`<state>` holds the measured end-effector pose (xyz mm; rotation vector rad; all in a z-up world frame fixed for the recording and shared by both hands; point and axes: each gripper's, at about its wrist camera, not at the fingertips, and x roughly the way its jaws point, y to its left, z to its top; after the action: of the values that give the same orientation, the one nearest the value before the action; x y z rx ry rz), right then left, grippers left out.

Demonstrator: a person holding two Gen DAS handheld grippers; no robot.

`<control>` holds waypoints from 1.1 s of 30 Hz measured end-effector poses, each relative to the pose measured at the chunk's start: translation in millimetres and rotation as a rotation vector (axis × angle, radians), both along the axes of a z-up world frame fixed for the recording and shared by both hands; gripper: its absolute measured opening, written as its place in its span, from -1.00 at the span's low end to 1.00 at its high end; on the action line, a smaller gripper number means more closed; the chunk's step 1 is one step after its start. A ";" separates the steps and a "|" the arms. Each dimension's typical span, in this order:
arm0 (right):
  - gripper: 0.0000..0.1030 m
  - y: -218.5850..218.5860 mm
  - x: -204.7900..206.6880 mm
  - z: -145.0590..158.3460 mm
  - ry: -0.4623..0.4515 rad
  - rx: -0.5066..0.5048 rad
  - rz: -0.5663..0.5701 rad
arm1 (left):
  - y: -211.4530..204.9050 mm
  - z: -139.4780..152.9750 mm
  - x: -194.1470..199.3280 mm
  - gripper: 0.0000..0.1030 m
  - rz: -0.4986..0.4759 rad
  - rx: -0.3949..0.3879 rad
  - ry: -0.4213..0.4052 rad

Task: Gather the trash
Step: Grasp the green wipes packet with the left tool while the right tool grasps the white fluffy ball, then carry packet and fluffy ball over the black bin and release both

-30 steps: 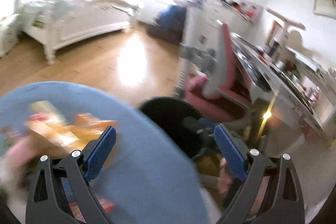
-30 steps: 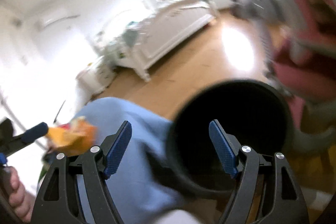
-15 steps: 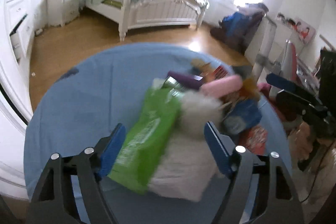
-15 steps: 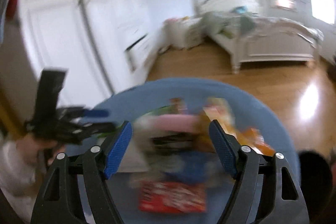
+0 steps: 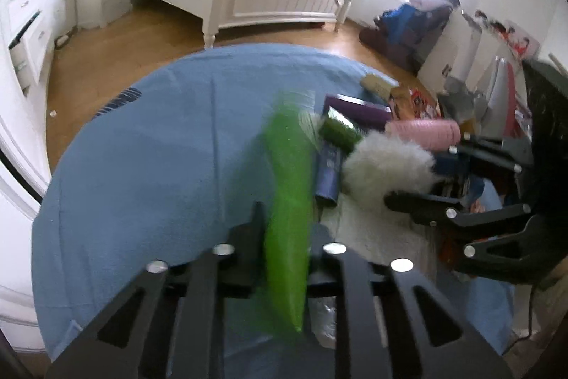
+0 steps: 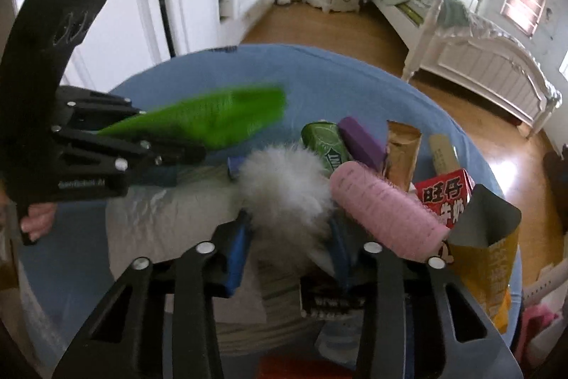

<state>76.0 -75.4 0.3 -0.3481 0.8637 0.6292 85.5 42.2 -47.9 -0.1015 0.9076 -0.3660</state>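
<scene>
Left wrist view: left gripper (image 5: 285, 244) just closed down narrow, pinched on the green packet (image 5: 289, 201), which ran up from between the fingers toward 12 o'clock over the blue-covered table (image 5: 159, 166). Blurred packet, so grip depth hard to judge. At 2 o'clock, the rest of the litter: white fluffy ball (image 5: 387, 166), pink roller (image 5: 422, 132), purple box (image 5: 358, 112), green can (image 5: 337, 132). At 3 o'clock, right gripper (image 5: 419, 180) reaching into the heap.

Right wrist view: right gripper (image 6: 289, 247) just drawn in about the white fluffy ball (image 6: 284, 183); pads against the fluff, though firmness impossible to tell. Pink roller (image 6: 387, 212) touching at 2 o'clock, red carton (image 6: 443, 198) and yellow bag (image 6: 493, 258) further toward 3. Left gripper (image 6: 184, 150) at 9 o'clock, green packet (image 6: 220, 119) sticking out toward 1 o'clock.

Risks, as judgement: thin packet held at one end, likely to slide free on a quick swing. Soft fluff liable to compress and slip out. Roller, leaning on the ball, apt to roll off the table once the ball lifted.
</scene>
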 end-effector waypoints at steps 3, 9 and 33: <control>-0.44 -21.1 -5.8 12.1 0.022 0.162 0.004 | 4.2 10.4 -5.7 -0.75 0.027 -0.033 -0.049; -0.44 -82.0 -29.6 66.9 -0.047 0.515 0.000 | -8.5 55.0 -22.9 -0.76 0.033 -0.104 -0.163; -0.44 -354.7 -94.0 66.0 -0.499 0.457 -0.677 | -259.0 86.4 -20.3 -0.77 -0.366 -0.285 -0.162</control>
<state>-17.9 -430.1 66.3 0.2040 0.2990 0.0796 65.1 -216.8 38.5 -0.1658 0.7077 -0.8331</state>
